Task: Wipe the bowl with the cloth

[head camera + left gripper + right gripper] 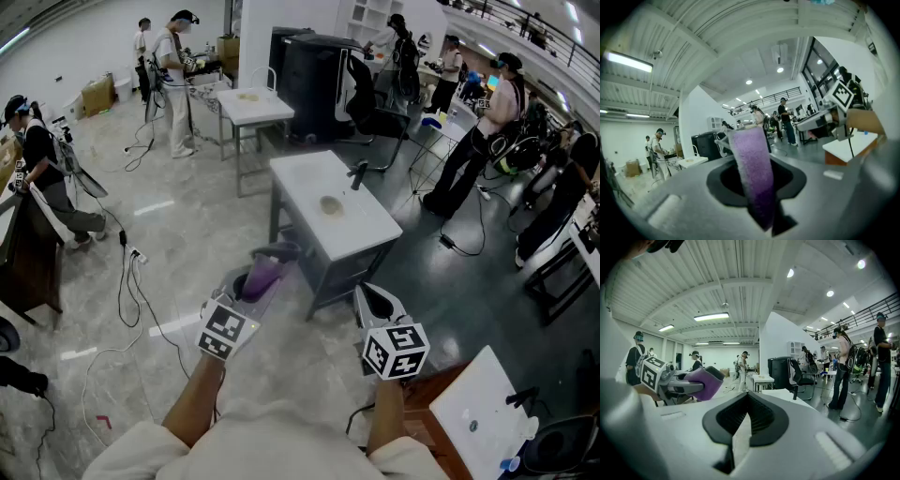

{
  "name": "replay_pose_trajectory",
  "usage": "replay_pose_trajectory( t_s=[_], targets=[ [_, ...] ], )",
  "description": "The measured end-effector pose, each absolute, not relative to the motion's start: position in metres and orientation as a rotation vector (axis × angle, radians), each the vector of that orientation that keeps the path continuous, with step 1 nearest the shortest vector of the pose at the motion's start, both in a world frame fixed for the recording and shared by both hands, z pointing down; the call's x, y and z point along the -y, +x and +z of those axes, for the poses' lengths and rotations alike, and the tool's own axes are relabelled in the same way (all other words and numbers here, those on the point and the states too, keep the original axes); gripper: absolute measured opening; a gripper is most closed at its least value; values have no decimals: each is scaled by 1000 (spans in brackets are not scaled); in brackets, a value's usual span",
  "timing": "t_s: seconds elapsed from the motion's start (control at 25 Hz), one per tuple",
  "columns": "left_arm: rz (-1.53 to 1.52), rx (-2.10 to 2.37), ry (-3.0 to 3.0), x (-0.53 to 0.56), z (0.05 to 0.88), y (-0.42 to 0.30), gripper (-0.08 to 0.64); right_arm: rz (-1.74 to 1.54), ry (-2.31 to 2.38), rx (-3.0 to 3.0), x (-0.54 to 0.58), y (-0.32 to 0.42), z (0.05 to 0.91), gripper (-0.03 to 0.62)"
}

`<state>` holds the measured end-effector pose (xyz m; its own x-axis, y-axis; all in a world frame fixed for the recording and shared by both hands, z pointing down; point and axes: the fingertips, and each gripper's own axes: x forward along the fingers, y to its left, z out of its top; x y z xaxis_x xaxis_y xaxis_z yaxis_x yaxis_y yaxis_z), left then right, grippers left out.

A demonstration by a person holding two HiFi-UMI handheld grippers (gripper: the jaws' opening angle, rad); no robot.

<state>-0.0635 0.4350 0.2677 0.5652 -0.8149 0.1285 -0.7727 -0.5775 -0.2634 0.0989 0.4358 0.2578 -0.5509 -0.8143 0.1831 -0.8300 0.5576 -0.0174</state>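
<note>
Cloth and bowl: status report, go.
Left gripper shut on purple cloth. Right gripper shut, empty. Bowl on white table ahead, not yet reached. Nothing seen between.

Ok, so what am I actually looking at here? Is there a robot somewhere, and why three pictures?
There is no robot. A person holds a hand-held gripper in each hand. The head view comes from a camera on the person's head, looking down at both grippers. The other two views come from a camera riding on each gripper, looking along its jaws. The left gripper is shut on a purple cloth. The right gripper is shut and empty. Ahead stands a white table with a small pale bowl on it, not yet reached. Other people work around the hall.
</note>
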Motion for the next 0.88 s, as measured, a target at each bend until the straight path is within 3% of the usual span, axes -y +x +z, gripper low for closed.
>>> replay_pose_trajectory(
  t_s=[0.88],
  targets=[
    [-366,-1313,-2642,-445,272,-69,100,258,1402,2704,-446,88,259,5]
  ],
)
